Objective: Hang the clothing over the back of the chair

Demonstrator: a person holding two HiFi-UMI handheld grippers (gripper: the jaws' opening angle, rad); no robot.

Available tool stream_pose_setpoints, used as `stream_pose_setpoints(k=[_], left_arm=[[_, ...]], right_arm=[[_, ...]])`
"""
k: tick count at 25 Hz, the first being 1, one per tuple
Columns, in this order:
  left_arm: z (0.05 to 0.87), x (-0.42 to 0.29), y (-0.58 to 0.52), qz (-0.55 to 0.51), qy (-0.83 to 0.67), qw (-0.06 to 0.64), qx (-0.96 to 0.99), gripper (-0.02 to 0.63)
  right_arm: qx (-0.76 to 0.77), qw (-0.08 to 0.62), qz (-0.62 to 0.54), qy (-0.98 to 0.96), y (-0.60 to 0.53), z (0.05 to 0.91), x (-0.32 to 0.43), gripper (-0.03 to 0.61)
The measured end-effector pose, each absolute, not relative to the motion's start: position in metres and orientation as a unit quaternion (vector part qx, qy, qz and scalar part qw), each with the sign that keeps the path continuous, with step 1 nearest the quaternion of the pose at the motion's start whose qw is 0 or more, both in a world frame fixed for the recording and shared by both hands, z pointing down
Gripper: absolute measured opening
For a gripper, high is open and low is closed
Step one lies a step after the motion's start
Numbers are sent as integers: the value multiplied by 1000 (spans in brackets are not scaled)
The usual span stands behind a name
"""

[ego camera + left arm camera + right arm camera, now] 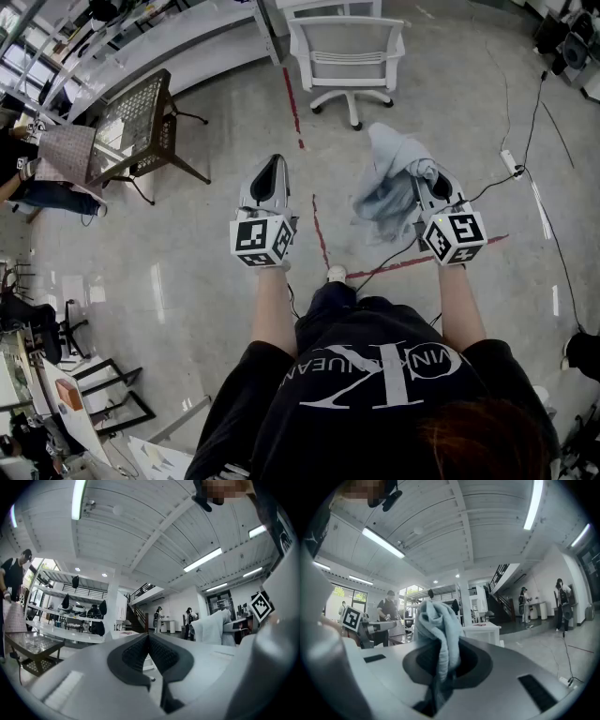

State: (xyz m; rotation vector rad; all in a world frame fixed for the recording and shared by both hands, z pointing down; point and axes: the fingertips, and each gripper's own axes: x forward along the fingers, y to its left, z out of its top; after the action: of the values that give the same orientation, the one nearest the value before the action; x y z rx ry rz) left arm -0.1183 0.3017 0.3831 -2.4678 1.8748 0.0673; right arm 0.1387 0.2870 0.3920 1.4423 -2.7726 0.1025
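A pale blue-grey garment (pixel 389 183) hangs bunched from my right gripper (pixel 427 178), whose jaws are shut on a fold of the cloth (pixel 436 634). My left gripper (pixel 272 173) is held level beside it, to the left, shut with nothing between its pads (pixel 149 648). A white office chair (pixel 347 56) on castors stands ahead on the floor, its back towards me, well apart from both grippers. From the left gripper view the garment (pixel 213 627) shows at the right.
A dark metal mesh table (pixel 141 122) stands at the left, with a person (pixel 42 178) beside it. A power strip (pixel 512 164) and cables lie on the floor at the right. Red tape lines (pixel 319 225) cross the polished floor. White counters run along the back.
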Motion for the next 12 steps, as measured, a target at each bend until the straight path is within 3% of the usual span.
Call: stream_pose_setpoints(k=[12], left_arm=[[385,-113,332,18,613,25,-789,11]], right_arm=[[469,-6,33,-883,310,389,153,41]])
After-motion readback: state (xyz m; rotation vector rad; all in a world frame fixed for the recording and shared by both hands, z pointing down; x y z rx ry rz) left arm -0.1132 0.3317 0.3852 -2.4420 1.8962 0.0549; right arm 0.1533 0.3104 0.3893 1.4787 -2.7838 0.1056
